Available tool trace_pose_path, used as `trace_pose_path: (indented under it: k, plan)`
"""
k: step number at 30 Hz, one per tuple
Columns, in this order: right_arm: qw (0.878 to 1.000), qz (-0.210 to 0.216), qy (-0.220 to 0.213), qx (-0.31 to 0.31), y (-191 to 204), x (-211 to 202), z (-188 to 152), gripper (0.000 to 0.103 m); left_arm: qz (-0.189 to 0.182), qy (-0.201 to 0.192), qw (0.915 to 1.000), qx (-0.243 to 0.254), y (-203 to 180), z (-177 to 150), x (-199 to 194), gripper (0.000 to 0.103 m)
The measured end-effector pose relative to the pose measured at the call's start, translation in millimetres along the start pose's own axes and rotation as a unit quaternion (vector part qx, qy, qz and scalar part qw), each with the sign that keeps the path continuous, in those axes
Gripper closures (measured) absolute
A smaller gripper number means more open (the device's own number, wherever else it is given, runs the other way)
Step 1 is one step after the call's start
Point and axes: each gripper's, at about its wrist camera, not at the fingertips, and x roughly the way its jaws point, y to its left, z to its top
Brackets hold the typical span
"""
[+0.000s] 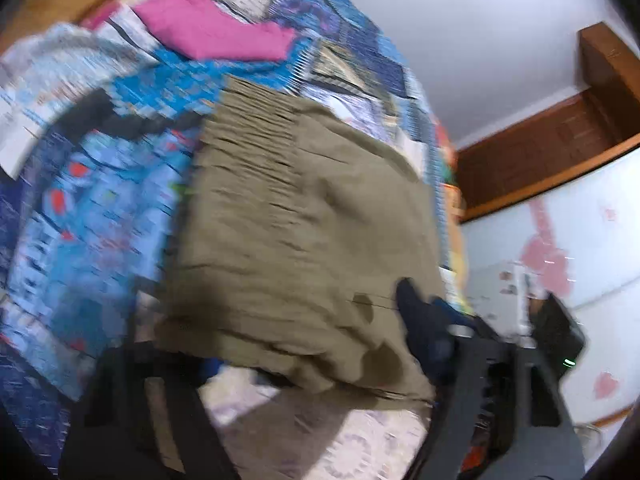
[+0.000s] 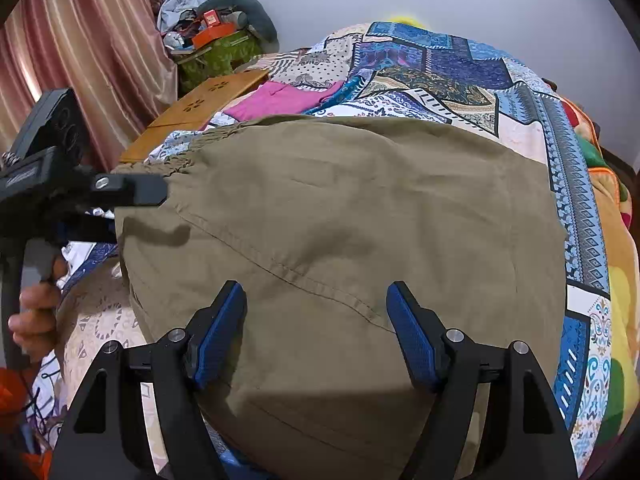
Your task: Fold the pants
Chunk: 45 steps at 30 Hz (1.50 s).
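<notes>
Patchwork bedspread (image 2: 440,76) covers the bed; olive pants (image 2: 340,220) lie flat on it, long axis running from gathered waistband at far left toward the near edge. Right tongs (image 2: 316,332) hover released above the fabric. Left tongs (image 2: 138,192) at waistband; grip indeterminate.

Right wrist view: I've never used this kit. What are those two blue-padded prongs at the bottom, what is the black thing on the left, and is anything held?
The prongs are the fingers of the right gripper, a hand-held clamp with a camera looking along its two fingers. Its jaws stand open over the olive pants, gripping nothing. The pants lie spread on a patchwork bedspread, with a pink cloth further back. The black thing at the left edge is the left gripper, carried in the person's hand; its tip is at the pants' gathered waistband. The other picture comes from that gripper's own camera; it is blurred, so I cannot tell whether it has pinched the cloth.
</notes>
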Motion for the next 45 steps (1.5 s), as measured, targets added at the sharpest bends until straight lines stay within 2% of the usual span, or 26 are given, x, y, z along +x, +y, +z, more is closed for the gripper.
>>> trace_pose_path:
  k: [1,4,5,7,8,11,13,18,20,24,29,33,35,40,42,45]
  plan:
    - [1.0,-0.002,0.0,0.001,-0.9,-0.2,0.5,0.031,0.034,-0.006,0.9994,0.009,0.1,1.3,-0.2,0.055]
    - [1.0,-0.005,-0.001,0.01,-6.9,-2.7,-0.1,0.033,0.063,-0.023,0.9973,0.029,-0.2,1.4,-0.1,0.059]
    - [1.0,-0.007,-0.004,0.018,-10.1,-5.1,-1.3,0.033,0.083,-0.033,0.9951,0.043,-3.7,-0.1,-1.9,0.059]
    - [0.999,-0.008,-0.004,0.03,-15.5,-10.2,-3.6,0.034,0.125,-0.056,0.9878,0.074,-11.1,-2.8,-7.7,0.06]
    - [0.999,-0.011,-0.006,0.038,-18.8,-14.8,-5.5,0.034,0.153,-0.071,0.9811,0.096,-17.0,-4.3,-11.8,0.06]
    - [0.998,-0.017,-0.015,0.06,-29.4,-29.0,-9.4,0.034,0.203,-0.1,0.966,0.125,-22.4,-6.0,-25.2,0.06]
    - [0.997,-0.023,-0.019,0.075,-36.8,-37.3,-13.0,0.034,0.215,-0.109,0.9622,0.126,-16.7,-1.9,-32.5,0.06]
    - [0.994,-0.038,-0.011,0.102,-54.6,-46.6,-31.2,0.034,0.263,-0.145,0.9437,0.139,-17.9,5.3,-53.9,0.061]
    - [0.994,-0.053,0.001,0.098,-56.3,-42.4,-39.8,0.034,0.261,-0.154,0.9407,0.152,-27.1,7.3,-61.4,0.063]
    - [0.991,-0.03,-0.006,0.129,-67.5,-42.1,-50.1,0.033,0.254,-0.181,0.9303,0.193,-60.4,6.3,-73.2,0.069]
    - [0.991,-0.019,-0.011,0.134,-70.1,-41.2,-52.6,0.034,0.211,-0.208,0.9143,0.276,-128.8,0.4,-82.4,0.074]
    - [0.991,-0.016,-0.012,0.132,-70.7,-41.6,-53.8,0.033,0.179,-0.203,0.9021,0.336,-176.6,-10.0,-72.2,0.075]
    - [0.99,-0.013,-0.016,0.137,-71.0,-41.6,-55.0,0.033,0.166,-0.194,0.8961,0.363,-200.3,-17.2,-57.5,0.075]
    - [0.99,-0.016,-0.019,0.14,-71.7,-47.2,-56.0,0.034,0.146,-0.145,0.8953,0.395,-231.1,-35.3,-12.1,0.076]
    - [0.99,-0.024,-0.029,0.134,-72.8,-57.4,-56.3,0.034,0.143,-0.12,0.8961,0.403,-236.0,-42.9,7.0,0.076]
    - [0.989,-0.031,-0.048,0.138,-80.3,-78.4,-59.1,0.034,0.128,-0.068,0.9026,0.406,-239.7,-57.7,34.6,0.076]
